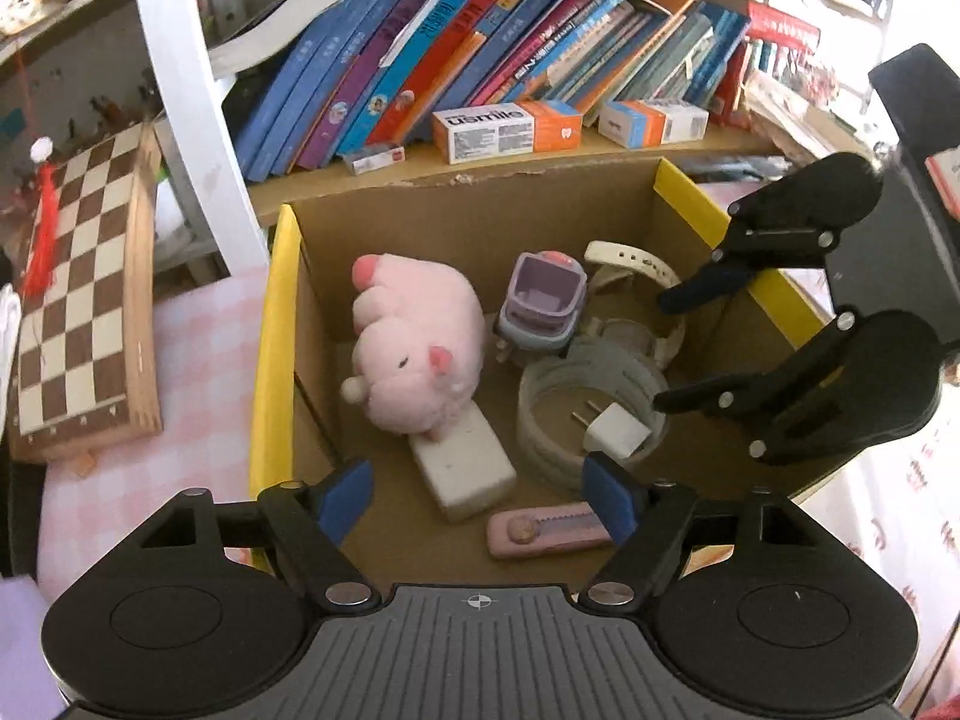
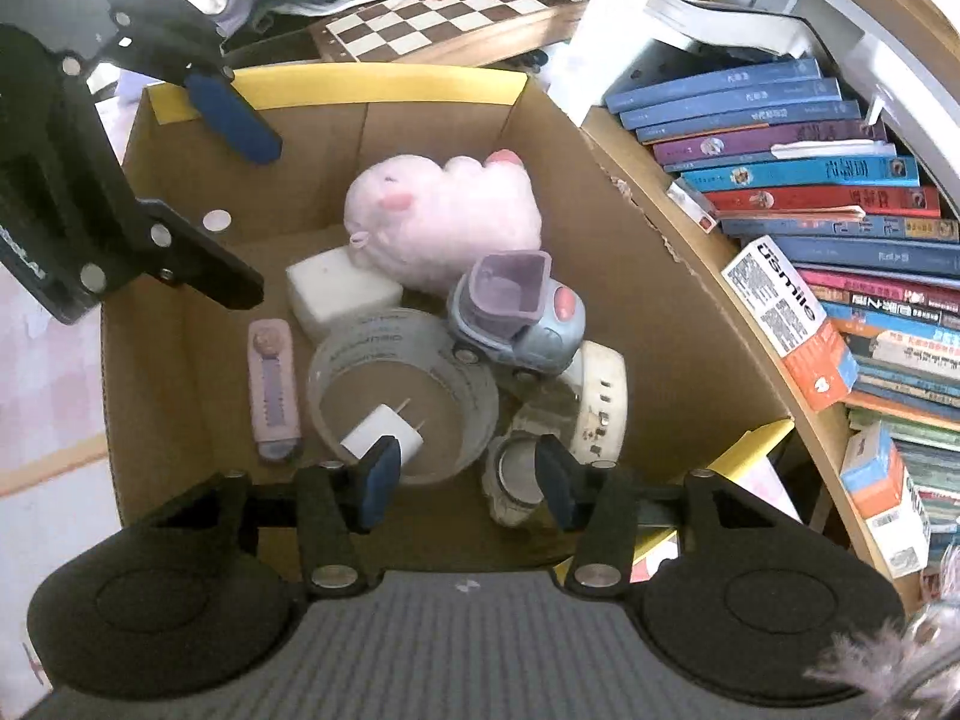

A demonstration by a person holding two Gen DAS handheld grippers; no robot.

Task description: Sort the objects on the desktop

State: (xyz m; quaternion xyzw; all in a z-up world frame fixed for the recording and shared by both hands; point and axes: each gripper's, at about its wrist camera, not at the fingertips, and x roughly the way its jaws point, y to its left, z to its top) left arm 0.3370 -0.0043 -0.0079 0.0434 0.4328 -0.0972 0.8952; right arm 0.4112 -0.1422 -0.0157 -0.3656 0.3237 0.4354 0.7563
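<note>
An open cardboard box (image 1: pixel 273 360) (image 2: pixel 360 87) with yellow rims holds a pink plush pig (image 1: pixel 420 348) (image 2: pixel 444 222), a white foam block (image 1: pixel 465 468) (image 2: pixel 339 294), a lilac-and-blue toy car (image 1: pixel 540 306) (image 2: pixel 516 318), a clear tape roll (image 1: pixel 591 414) (image 2: pixel 408 384) with a white charger plug (image 1: pixel 618 432) (image 2: pixel 384 432) inside it, a pink utility knife (image 1: pixel 546 531) (image 2: pixel 273 390) and a white watch (image 1: pixel 636 261) (image 2: pixel 600 402). My left gripper (image 1: pixel 477 498) (image 2: pixel 259 222) hovers open over the box's near side, holding nothing. My right gripper (image 1: pixel 669 348) (image 2: pixel 468 483) stands open and empty above the tape roll and watch.
Behind the box is a shelf of leaning books (image 1: pixel 480 48) (image 2: pixel 810 180), with orange-and-white usmile cartons (image 1: pixel 504 132) (image 2: pixel 786 318) in front of them. A wooden chessboard (image 1: pixel 78 300) (image 2: pixel 456 6) lies beside the box. A pink checked cloth (image 1: pixel 192 360) covers the table.
</note>
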